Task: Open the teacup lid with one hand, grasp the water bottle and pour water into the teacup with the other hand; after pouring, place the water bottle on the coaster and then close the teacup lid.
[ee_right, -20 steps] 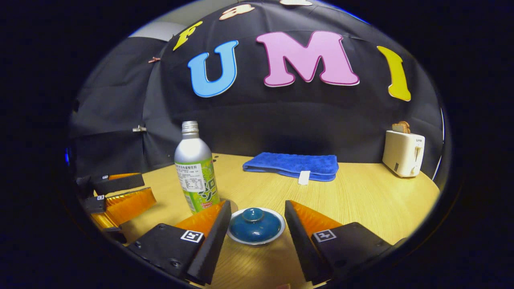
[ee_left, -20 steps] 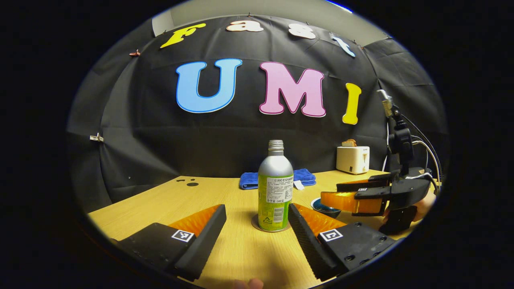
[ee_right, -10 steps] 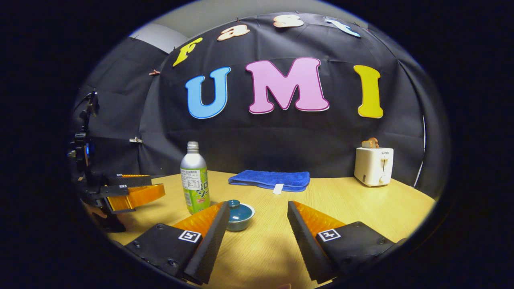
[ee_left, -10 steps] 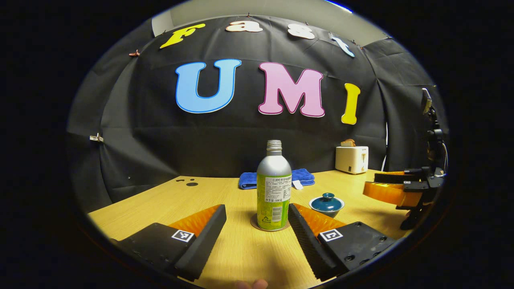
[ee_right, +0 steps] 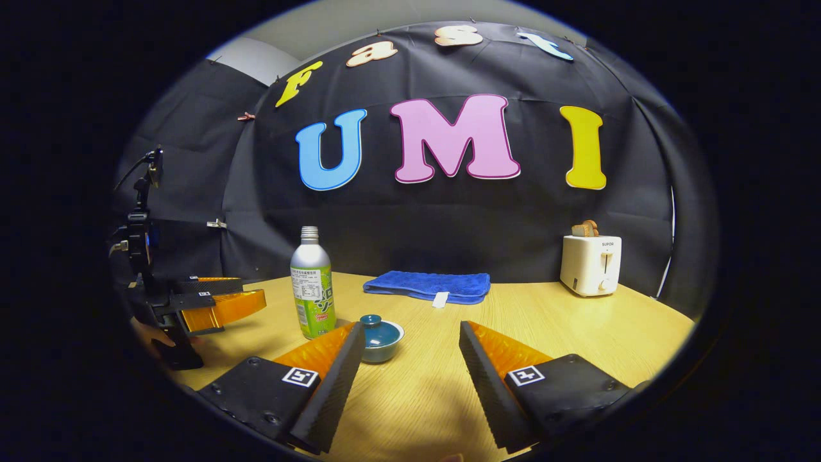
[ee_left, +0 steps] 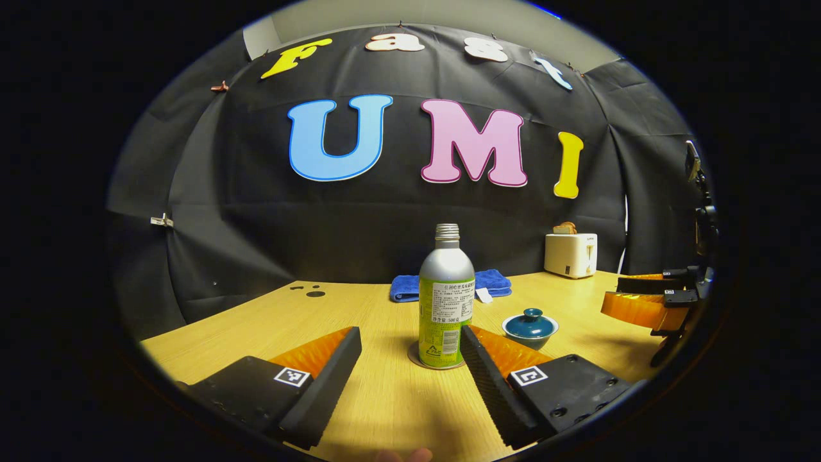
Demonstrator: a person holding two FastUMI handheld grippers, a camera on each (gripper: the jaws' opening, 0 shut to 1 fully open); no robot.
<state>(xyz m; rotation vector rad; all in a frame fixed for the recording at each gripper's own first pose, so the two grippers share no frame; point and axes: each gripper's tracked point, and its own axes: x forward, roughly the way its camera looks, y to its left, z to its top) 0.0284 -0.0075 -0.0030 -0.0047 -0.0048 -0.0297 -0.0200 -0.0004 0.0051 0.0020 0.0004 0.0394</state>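
Standing on coaster (ee_left: 415, 357), water bottle (ee_left: 446, 298) beside lidded teacup (ee_left: 530, 325)

This is a staged recording booth rather than a real home: black cloth (ee_right: 449, 218) hangs pinned as the back wall behind a pale wooden desk (ee_right: 577, 321). Household props sit on it, a white toaster (ee_right: 591, 264) at 3 o'clock and a folded blue towel (ee_right: 428, 285) at 12 o'clock.

A big black cloth (ee_right: 449, 218) hangs behind a yellow wood table (ee_right: 577, 333). Above the cloth, at 12 o'clock, a bit of pale wall (ee_right: 359, 22) peeks out. A blue towel (ee_right: 426, 285) lies at the table's far edge. A white toaster (ee_right: 590, 263) stands at 3 o'clock.
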